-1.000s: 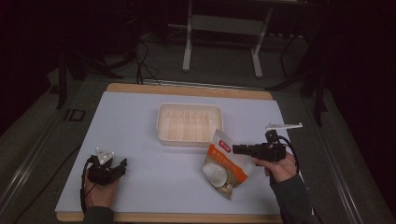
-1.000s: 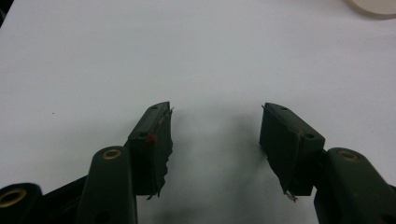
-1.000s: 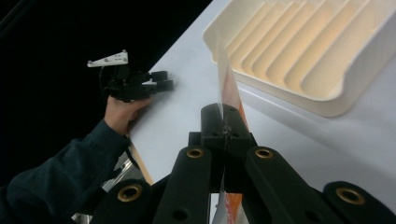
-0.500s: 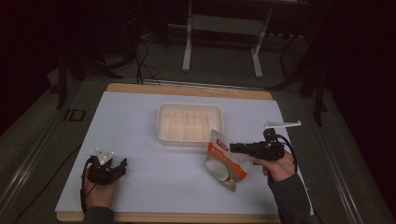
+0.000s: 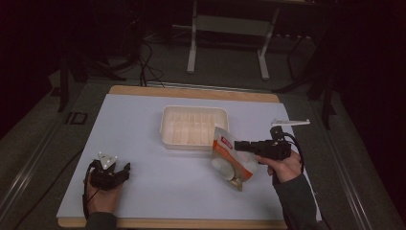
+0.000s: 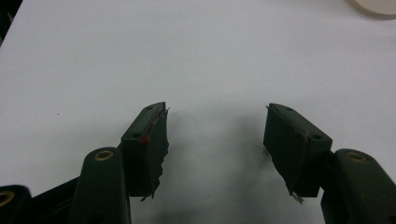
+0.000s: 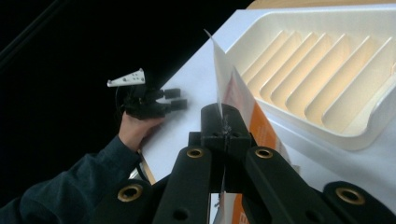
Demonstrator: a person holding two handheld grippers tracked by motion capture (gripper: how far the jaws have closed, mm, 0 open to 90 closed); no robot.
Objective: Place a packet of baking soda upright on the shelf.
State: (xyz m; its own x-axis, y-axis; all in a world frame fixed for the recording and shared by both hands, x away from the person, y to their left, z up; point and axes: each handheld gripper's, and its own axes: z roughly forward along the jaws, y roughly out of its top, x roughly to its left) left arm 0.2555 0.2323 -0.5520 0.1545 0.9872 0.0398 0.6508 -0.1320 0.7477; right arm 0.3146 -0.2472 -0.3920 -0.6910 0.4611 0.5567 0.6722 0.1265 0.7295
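Observation:
An orange and white snack bag [image 5: 231, 159] hangs lifted just in front of the cream ribbed tray [image 5: 191, 125], held by its right edge. My right gripper [image 5: 239, 144] is shut on that edge; in the right gripper view the bag [image 7: 238, 100] rises thin between the closed jaws, beside the tray [image 7: 327, 79]. My left gripper [image 5: 125, 170] rests on the white mat at the front left, open. Its fingers [image 6: 149, 140] stand wide apart over bare mat with nothing between them.
The white mat [image 5: 143, 124] covers a wooden table. A thin white strip [image 5: 290, 122] lies at the mat's right edge behind the right hand. Dark floor, cables and a metal stand's legs [image 5: 227, 43] lie beyond the table.
The right gripper has carried the bag up and slightly toward the tray, with the bag turning more upright. The left gripper has stayed put.

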